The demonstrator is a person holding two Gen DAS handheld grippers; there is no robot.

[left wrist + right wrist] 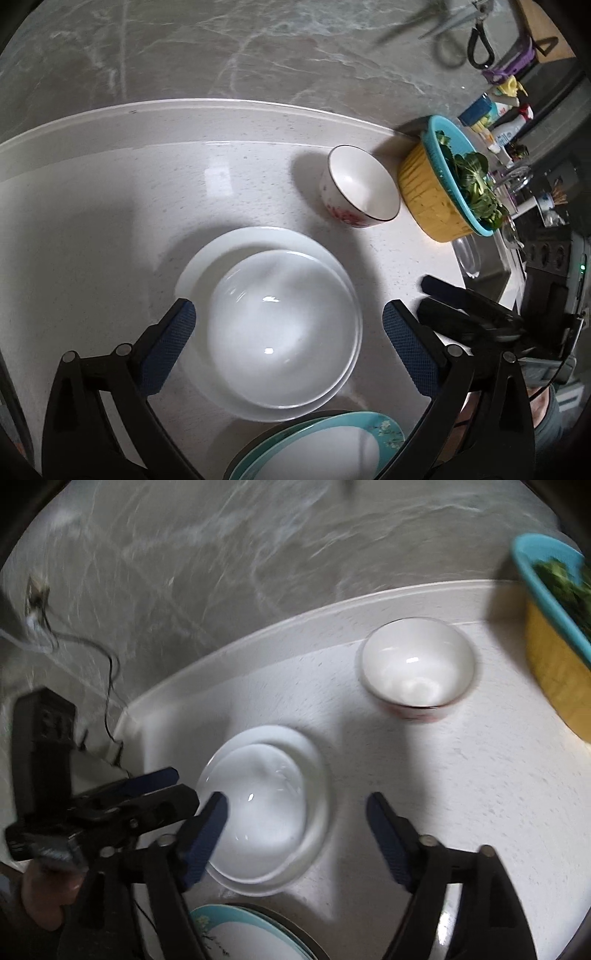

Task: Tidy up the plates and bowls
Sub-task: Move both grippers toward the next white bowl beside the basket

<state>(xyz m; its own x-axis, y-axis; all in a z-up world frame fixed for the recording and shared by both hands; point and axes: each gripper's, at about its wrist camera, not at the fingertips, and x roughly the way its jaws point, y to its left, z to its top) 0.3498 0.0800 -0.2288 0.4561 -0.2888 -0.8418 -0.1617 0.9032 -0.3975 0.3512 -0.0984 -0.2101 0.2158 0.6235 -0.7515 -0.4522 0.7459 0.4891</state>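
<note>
A white bowl (284, 332) sits inside a larger white bowl (207, 254) on the white counter. My left gripper (288, 321) is open above them, one finger on each side, holding nothing. A small white bowl with red flowers (360, 186) stands behind to the right. A teal-rimmed plate stack (325, 446) lies at the front. In the right wrist view the nested white bowls (266, 805) sit left of centre, and the flowered bowl (417, 664) is farther back. My right gripper (295, 808) is open and empty above the counter. The left gripper (147, 794) shows at the left.
A yellow basin with a teal colander of greens (443, 184) stands at the right, also in the right wrist view (554, 646). Bottles (498, 118) and a sink (487, 266) lie beyond it. A marble wall (258, 48) backs the counter. A cable (107, 701) hangs at the left.
</note>
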